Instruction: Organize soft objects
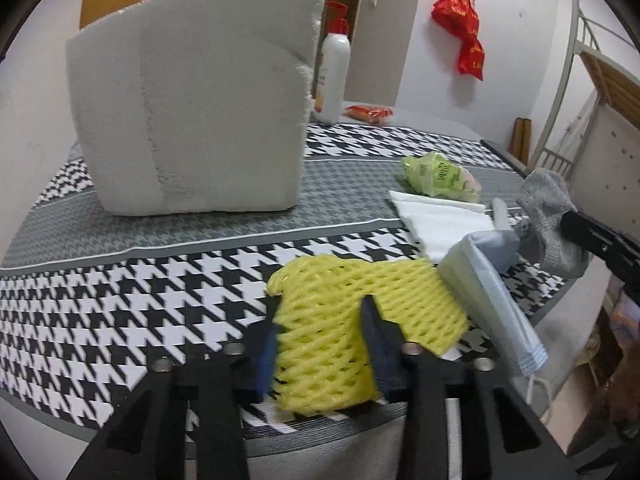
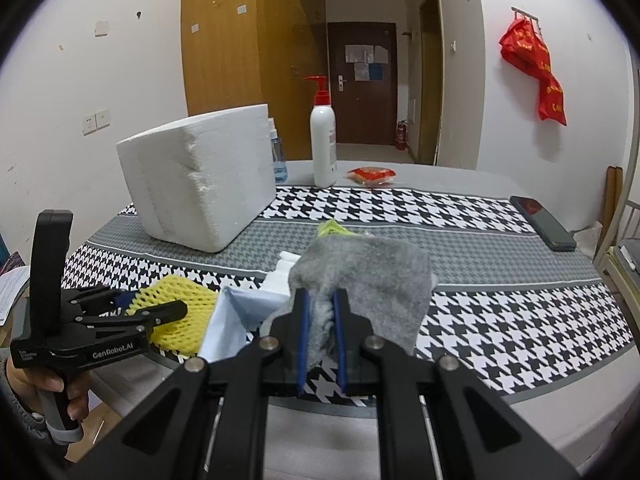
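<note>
Left gripper (image 1: 320, 344) jaws clamped on yellow foam net (image 1: 340, 308), right gripper (image 2: 320, 320) jaws clamped on grey sock (image 2: 360, 276), both likely bound for foam box (image 2: 200, 176).

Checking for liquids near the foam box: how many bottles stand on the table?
2: a white pump bottle behind the foam box, right of it; a blue spray bottle mostly hidden behind it. Others may be hidden.

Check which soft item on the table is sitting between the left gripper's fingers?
The yellow foam net. The left gripper straddles it; the grey sock is in the right gripper, the others lie untouched.
</note>
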Available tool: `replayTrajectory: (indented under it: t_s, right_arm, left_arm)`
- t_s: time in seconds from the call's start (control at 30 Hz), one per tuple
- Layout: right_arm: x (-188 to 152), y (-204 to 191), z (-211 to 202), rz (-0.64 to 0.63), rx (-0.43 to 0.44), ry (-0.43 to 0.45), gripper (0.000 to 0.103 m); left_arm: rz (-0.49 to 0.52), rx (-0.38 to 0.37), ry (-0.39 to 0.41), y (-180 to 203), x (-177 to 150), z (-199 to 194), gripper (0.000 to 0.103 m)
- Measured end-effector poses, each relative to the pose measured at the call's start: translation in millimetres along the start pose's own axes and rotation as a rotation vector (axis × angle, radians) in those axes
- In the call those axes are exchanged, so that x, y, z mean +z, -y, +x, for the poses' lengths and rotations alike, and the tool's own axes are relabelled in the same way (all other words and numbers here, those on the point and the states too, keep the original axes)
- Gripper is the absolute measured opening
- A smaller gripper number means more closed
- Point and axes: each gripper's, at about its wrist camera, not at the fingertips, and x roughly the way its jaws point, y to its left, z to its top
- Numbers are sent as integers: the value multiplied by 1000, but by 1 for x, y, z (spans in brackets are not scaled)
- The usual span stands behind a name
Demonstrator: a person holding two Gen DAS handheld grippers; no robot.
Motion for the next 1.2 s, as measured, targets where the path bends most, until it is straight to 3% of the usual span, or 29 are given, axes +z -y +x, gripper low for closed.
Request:
replayTrajectory:
  t_s: [0.03, 0.13, 0.53, 1.2]
  right_arm:
    - [0, 0, -1, 3, -1, 2, 15]
    - [0, 2, -4, 7, -6, 10, 15]
    - [9, -3, -30, -6, -5, 79, 15]
    - [9, -30, -77, -43, 23, 183, 15]
  left_arm:
    - [-7, -27, -5, 1, 1, 1, 16]
    - [16, -2, 32, 8, 4, -6, 14]
    - [84, 15, 205, 32, 24, -54, 14]
    - [87, 70, 363, 36, 13, -123, 14]
